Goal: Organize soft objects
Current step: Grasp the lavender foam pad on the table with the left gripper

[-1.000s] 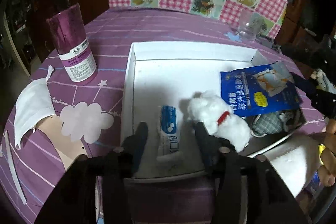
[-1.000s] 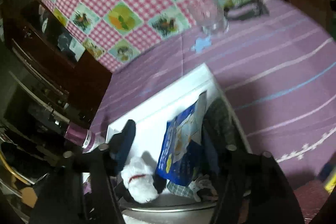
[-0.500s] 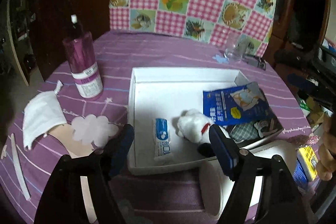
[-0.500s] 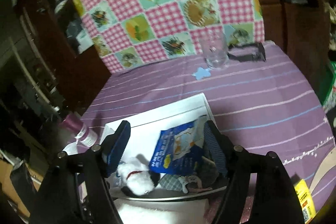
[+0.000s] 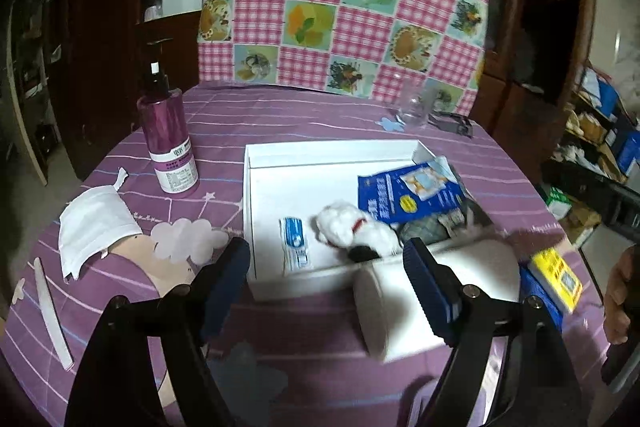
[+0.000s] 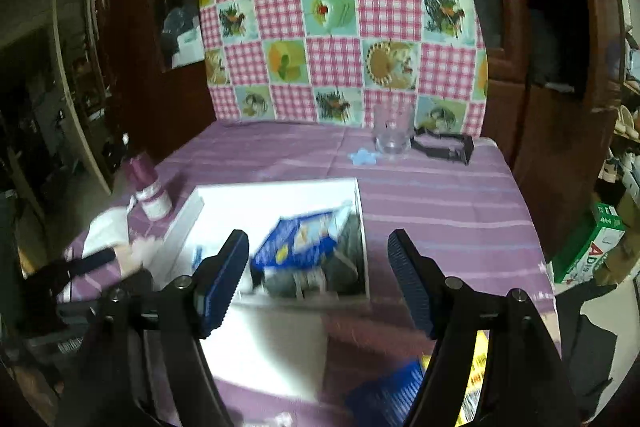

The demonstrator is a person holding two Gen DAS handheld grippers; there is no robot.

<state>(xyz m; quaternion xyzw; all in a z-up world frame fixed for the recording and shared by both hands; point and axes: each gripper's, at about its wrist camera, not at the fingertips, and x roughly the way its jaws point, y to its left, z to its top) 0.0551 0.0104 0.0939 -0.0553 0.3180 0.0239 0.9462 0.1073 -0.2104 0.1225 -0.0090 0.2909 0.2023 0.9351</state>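
A shallow white box (image 5: pixel 332 147) lies on the purple tablecloth. In it are a small tissue packet (image 5: pixel 294 241), a white plush toy (image 5: pixel 348 229), a blue packet (image 5: pixel 408 193) and a checked cloth (image 5: pixel 436 227). A white face mask (image 5: pixel 94 223) lies on the table, left of the box. My left gripper (image 5: pixel 324 255) hovers above the box's near edge, its jaws opening with nothing between them. My right gripper (image 6: pixel 316 247) stands open and empty above the box (image 6: pixel 276 185), near the blue packet (image 6: pixel 304 243).
A purple pump bottle (image 5: pixel 168 139) stands left of the box. A glass (image 5: pixel 412 105) and a black clip (image 6: pixel 444 147) are at the far edge. A white roll (image 5: pixel 420 307) and a yellow box (image 5: pixel 558 277) lie near me. A hand (image 5: pixel 620 287) shows at the right.
Both grippers drew back and rose from the box. The left jaws widened away from the tissue packet. The right view rolled to level.
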